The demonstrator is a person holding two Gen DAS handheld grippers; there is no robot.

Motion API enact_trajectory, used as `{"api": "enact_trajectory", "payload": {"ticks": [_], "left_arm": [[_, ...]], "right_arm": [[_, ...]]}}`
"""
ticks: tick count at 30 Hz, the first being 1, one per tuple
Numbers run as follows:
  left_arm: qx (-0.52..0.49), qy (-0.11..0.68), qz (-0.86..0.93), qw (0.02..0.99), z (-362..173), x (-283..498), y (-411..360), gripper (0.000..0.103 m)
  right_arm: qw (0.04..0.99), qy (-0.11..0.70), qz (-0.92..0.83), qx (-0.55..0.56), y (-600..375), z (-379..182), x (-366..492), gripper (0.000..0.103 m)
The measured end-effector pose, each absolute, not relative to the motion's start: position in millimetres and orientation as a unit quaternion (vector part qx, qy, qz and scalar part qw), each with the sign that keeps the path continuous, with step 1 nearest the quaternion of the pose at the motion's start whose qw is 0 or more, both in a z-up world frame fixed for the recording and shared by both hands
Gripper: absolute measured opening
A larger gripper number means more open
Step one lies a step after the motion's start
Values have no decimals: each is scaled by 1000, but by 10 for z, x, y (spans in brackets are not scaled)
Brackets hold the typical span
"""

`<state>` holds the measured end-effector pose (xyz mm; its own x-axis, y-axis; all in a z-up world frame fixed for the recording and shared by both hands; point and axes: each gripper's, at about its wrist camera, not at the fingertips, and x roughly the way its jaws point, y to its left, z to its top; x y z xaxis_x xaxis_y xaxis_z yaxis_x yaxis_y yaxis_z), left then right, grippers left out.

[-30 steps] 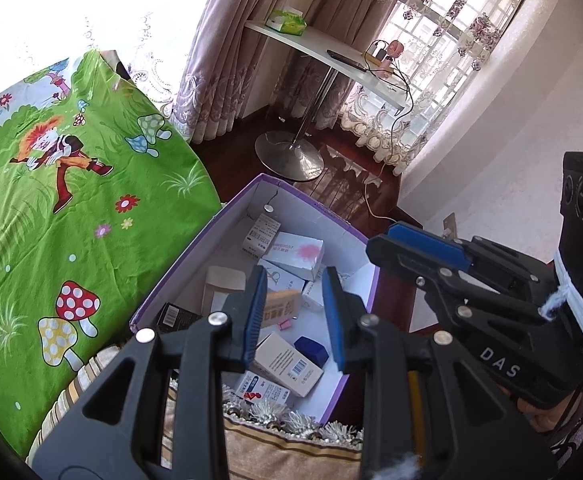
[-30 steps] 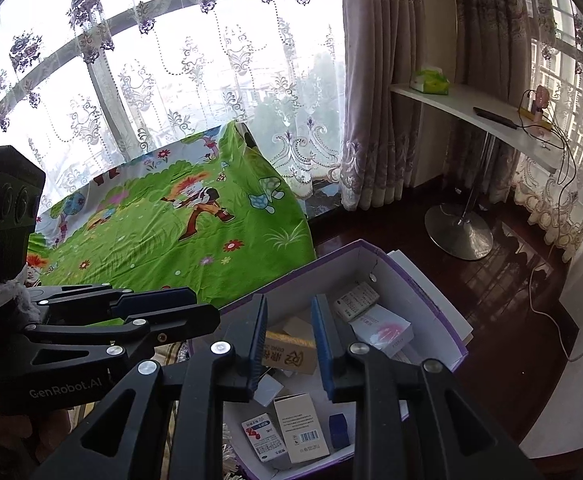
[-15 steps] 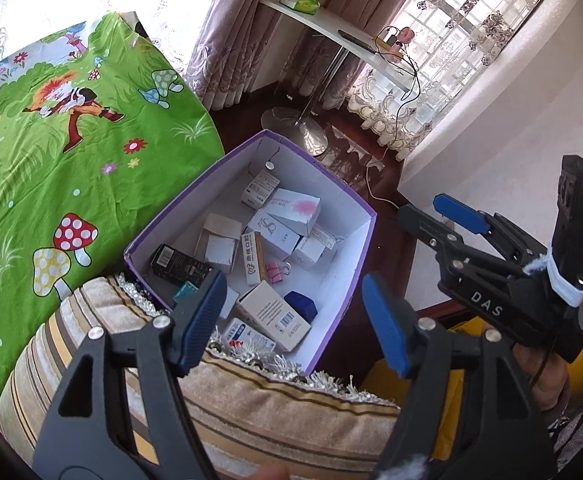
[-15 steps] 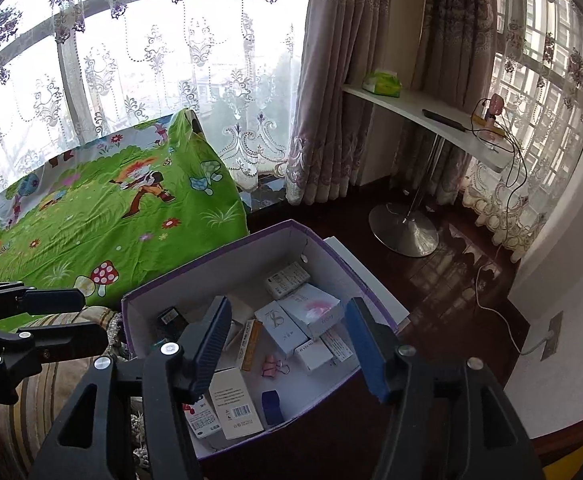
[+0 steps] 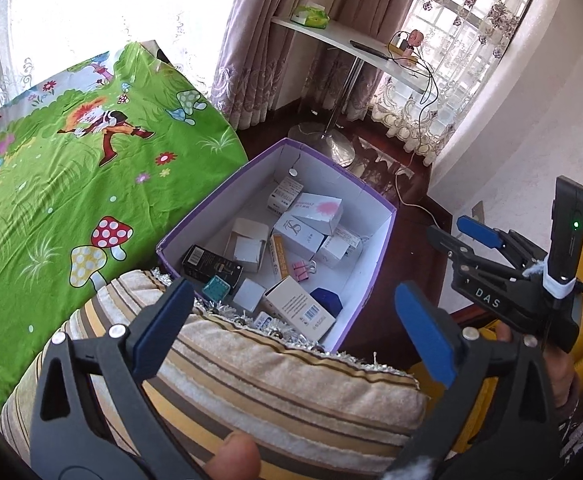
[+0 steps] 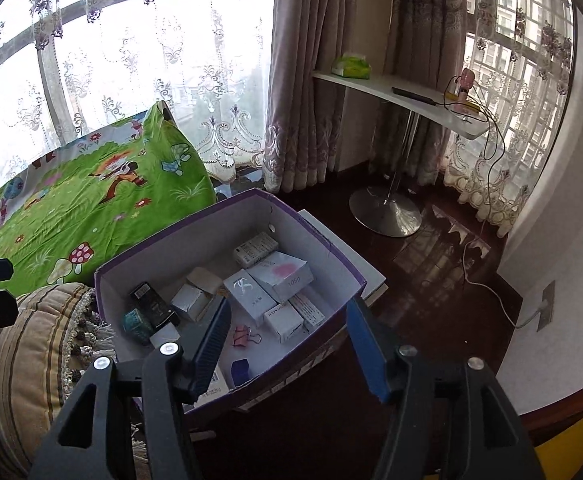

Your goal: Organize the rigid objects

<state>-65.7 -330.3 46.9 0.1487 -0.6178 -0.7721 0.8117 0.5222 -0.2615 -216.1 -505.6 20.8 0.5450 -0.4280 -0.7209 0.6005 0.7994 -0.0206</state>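
Purple cardboard box (image 6: 227, 236) w/ small white cartons sits at 12 o'clock of right gripper (image 6: 287, 344), nearer than left gripper (image 5: 291, 328). Both just opened, jaws apart, nothing between. White carton w/ pink blotch (image 6: 281, 274): long axis approx 10–4, probably.

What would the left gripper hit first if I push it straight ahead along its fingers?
Most likely the striped cushion: it fills the space between the open left gripper fingers, in front of the purple box. Depth is unclear; a line passing above it would land among the small cartons inside.
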Motion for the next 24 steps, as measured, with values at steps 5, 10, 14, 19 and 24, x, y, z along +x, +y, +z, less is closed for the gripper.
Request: {"api": "enact_trajectory", "payload": {"ticks": [5,10,14,19,24], "left_arm": [[94,451,-477,749,466,-653,-3312,102],[98,450,-456,761,403,-592,-3326,102],[86,465,-453,755,283,-557,-3303,102],[96,479,-437,756,162,-545,-3320,102],[99,484,-424,759,112,-531,-3286,102]], "right_arm": [[873,377,-290,112,-5027,208,-2127,61],[870,385,-289,104,-4980,223,-2055,61],[866,399,-286,94,-4912,181,-1964,61],[857,427,-276,88,-4811,90,-1822,61],[850,438,-282,76,-4732,94,-1777,61]]}}
